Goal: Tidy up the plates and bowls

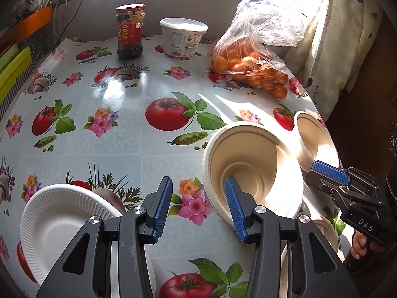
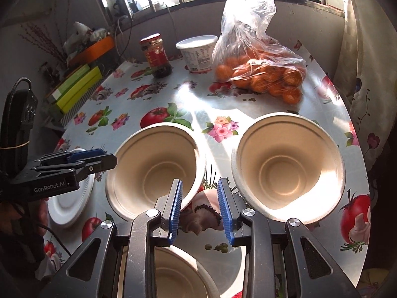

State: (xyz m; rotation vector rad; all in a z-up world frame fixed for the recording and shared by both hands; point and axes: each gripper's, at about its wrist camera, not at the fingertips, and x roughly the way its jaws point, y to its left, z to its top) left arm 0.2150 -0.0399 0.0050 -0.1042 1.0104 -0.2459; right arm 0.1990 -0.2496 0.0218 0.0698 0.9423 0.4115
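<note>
Right, three paper bowls: left bowl [image 2: 153, 166], right bowl [image 2: 289, 166], near bowl [image 2: 178, 273]. Light, thin, crushable; pinch the rim. Left tongs [image 1: 198, 208] and right tongs [image 2: 199, 208] gape, empty. Plates [image 1: 67, 226] sit left.

The left gripper [image 1: 198, 208] fingers straddle a beige bowl's [image 1: 250, 164] rim.

"das" on right gripper [image 1: 330, 171] body; "genrobot.ai" on left gripper [image 2: 84, 155] body.
</note>
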